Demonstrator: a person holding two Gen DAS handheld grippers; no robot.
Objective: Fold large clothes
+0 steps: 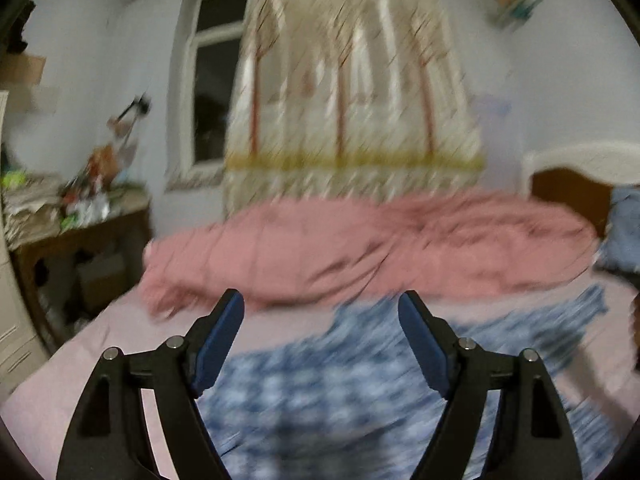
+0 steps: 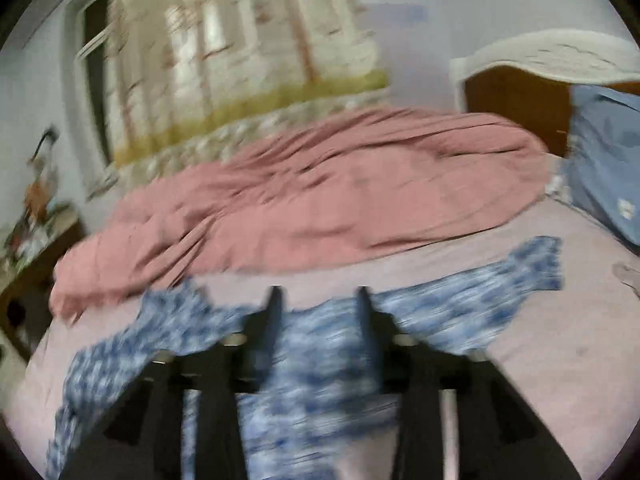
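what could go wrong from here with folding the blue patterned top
1. Both views are smeared by motion, so the left tool and right tool, both open and holding nothing, might land off the blue patterned garment's edges.
2. The pink blanket lies bunched right behind it; a pinch near the far hem could catch blanket too.

The garment (image 2: 320, 344) is blue and white, a small blurred check. Beyond it lies a plain dusty-pink quilt (image 2: 320, 200) on a pale pink sheet (image 2: 540, 360). The cream curtain (image 1: 352, 80) carries reddish tree trunks and an olive band.
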